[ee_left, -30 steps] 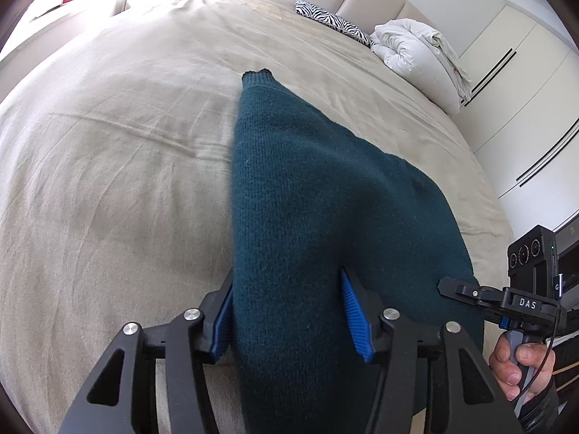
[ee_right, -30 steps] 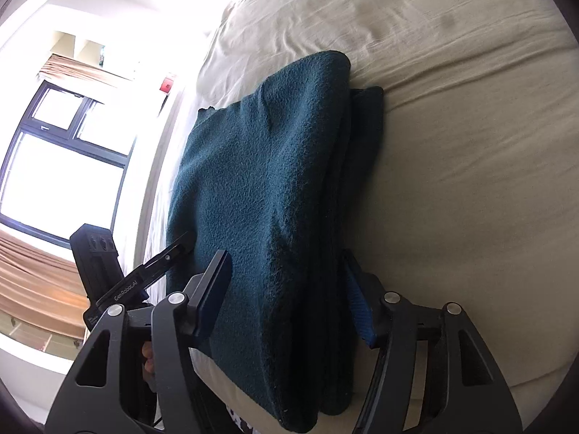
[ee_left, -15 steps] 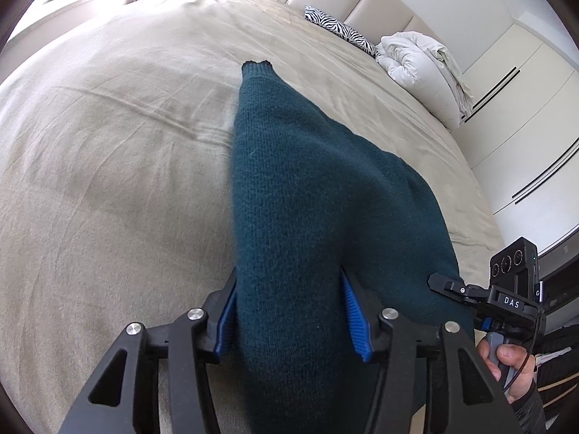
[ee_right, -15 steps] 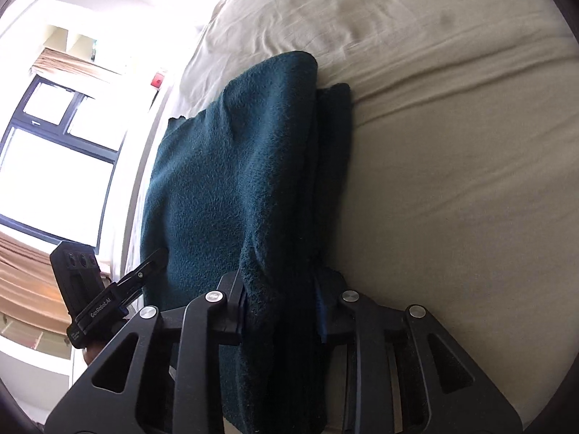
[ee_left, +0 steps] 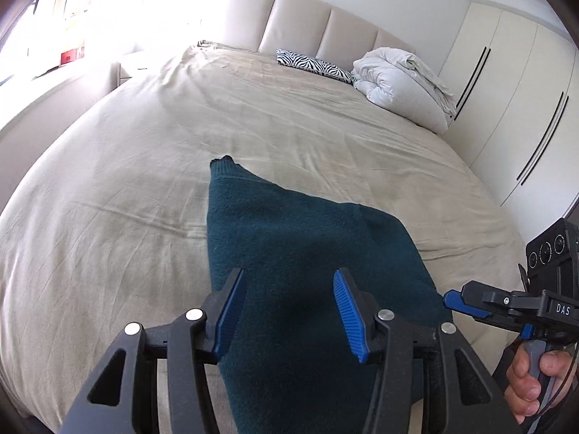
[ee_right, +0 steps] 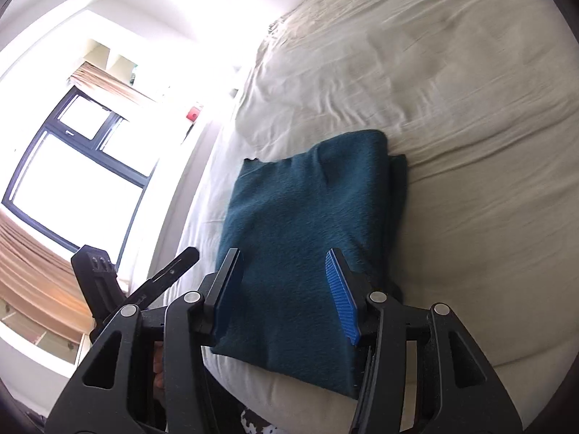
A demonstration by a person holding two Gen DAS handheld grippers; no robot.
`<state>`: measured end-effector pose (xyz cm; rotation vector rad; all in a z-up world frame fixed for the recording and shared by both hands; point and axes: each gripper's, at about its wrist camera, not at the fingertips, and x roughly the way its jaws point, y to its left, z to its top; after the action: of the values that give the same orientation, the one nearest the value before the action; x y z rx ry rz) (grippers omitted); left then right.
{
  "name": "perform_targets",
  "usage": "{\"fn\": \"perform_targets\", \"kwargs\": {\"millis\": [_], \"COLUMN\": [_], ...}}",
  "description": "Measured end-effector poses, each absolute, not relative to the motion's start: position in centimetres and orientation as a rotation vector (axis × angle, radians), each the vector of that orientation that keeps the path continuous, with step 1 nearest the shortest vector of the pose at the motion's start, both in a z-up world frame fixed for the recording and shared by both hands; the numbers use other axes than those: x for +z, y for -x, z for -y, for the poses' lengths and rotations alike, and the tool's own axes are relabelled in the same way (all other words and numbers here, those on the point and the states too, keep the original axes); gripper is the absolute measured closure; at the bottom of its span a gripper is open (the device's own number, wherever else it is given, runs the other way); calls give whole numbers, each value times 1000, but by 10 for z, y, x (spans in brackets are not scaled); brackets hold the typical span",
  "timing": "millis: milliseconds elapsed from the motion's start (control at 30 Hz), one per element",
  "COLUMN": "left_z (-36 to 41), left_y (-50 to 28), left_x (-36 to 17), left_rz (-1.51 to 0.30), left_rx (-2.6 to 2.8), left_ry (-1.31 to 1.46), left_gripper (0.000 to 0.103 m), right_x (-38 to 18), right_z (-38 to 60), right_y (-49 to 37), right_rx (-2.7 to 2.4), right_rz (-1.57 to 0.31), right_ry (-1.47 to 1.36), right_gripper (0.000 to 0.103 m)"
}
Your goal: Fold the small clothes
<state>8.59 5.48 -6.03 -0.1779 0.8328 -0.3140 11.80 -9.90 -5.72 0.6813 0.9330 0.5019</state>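
Lying folded on the beige bed (ee_left: 144,166), a teal sweater (ee_left: 289,238) is sitting just beneath both grippers. The left gripper (ee_left: 287,311) is standing open above it, pressing nothing; the right gripper (ee_right: 286,289), jaws just reopening, is likewise letting go, seemingly finishing the fold. Only the right view is showing the stacked layers (ee_right: 394,195) at the sweater's edge.

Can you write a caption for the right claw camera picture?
Open right claw above a folded teal sweater on a beige bed.

Both grippers (ee_left: 286,307) (ee_right: 280,293) agape — empty
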Motion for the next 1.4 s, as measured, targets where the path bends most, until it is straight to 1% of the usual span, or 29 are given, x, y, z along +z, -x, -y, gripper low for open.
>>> {"fn": "perform_targets", "kwargs": {"millis": [100, 133, 167, 233, 333, 400, 533, 567, 633, 700, 733, 767, 900, 933, 1000, 1033, 1067, 1100, 1133, 1167, 1200, 1233, 1267, 1300, 1400], "left_z": [-40, -38, -37, -37, -41, -44, -43, -42, -40, -36, -34, -33, -39, -41, -46, -48, -50, -52, -53, -54, -56, -57, -57, -57, -55], "left_y": [-103, -104, -103, -99, -95, -83, -52, -48, -46, -42, -39, -37, -24, -20, -10, -5, 1, 9, 17, 24, 29, 34, 38, 43, 52], "left_x": [-85, -91, -95, -99, -96, -86, -80, -85, -94, -98, -97, -95, -79, -73, -59, -50, -39, -29, -18, -8, 1, 9, 16, 23, 40], "left_rz": [-906, -905, -897, -880, -873, -845, -814, -824, -831, -816, -807, -799, -753, -737, -690, -657, -617, -569, -512, -466, -431, -406, -388, -373, -360], "left_rx": [-305, -297, -295, -301, -300, -302, -322, -320, -303, -296, -293, -291, -279, -261, -224, -201, -171, -138, -108, -89, -70, -46, -21, -4, 40], "left_ry": [129, 105, 85, 65, 83, 106, 107, 107, 93, 65, 45, 36, 63, 60, 50, 40, 24, 9, -3, -14, -24, -33, -43, -57, -101], "left_gripper": [51, 51, 50, 50, 50, 50, 49, 50, 50, 50, 50, 50, 49, 48, 38, 24, 6, 0, 0, 0, 0, 0, 0, 0, 0], "right_x": [-80, -96, -109, -124, -124, -110, -78, -78, -94, -124, -131, -133, -112, -103, -82, -69, -56, -41, -24, -8, 7, 21, 32, 45, 75], "right_z": [84, 82, 87, 96, 101, 94, 77, 74, 70, 77, 82, 87, 93, 96, 97, 98, 97, 96, 95, 95, 93, 89, 86, 81, 70], "right_y": [-127, -128, -128, -123, -119, -112, -93, -88, -83, -81, -78, -75, -66, -63, -60, -55, -50, -44, -39, -34, -28, -21, -13, -8, 8], "right_rx": [487, 466, 460, 488, 501, 492, 633, 653, 635, 569, 580, 579, 526, 497, 404, 354, 304, 251, 206, 169, 136, 107, 77, 31, -65], "right_rz": [-1008, -1045, -1062, -1023, -1008, -1009, -955, -956, -1004, -1060, -1040, -1020, -973, -947, -889, -849, -803, -754, -702, -649, -592, -533, -472, -413, -296], "right_ry": [-674, -689, -715, -769, -787, -721, -664, -655, -639, -674, -723, -747, -661, -624, -528, -472, -414, -355, -302, -254, -216, -187, -167, -154, -102], "right_gripper": [56, 61, 71, 76, 76, 71, 71, 68, 60, 64, 67, 67, 65, 65, 63, 61, 61, 60, 55, 44, 37, 20, 5, 1, 0]}}
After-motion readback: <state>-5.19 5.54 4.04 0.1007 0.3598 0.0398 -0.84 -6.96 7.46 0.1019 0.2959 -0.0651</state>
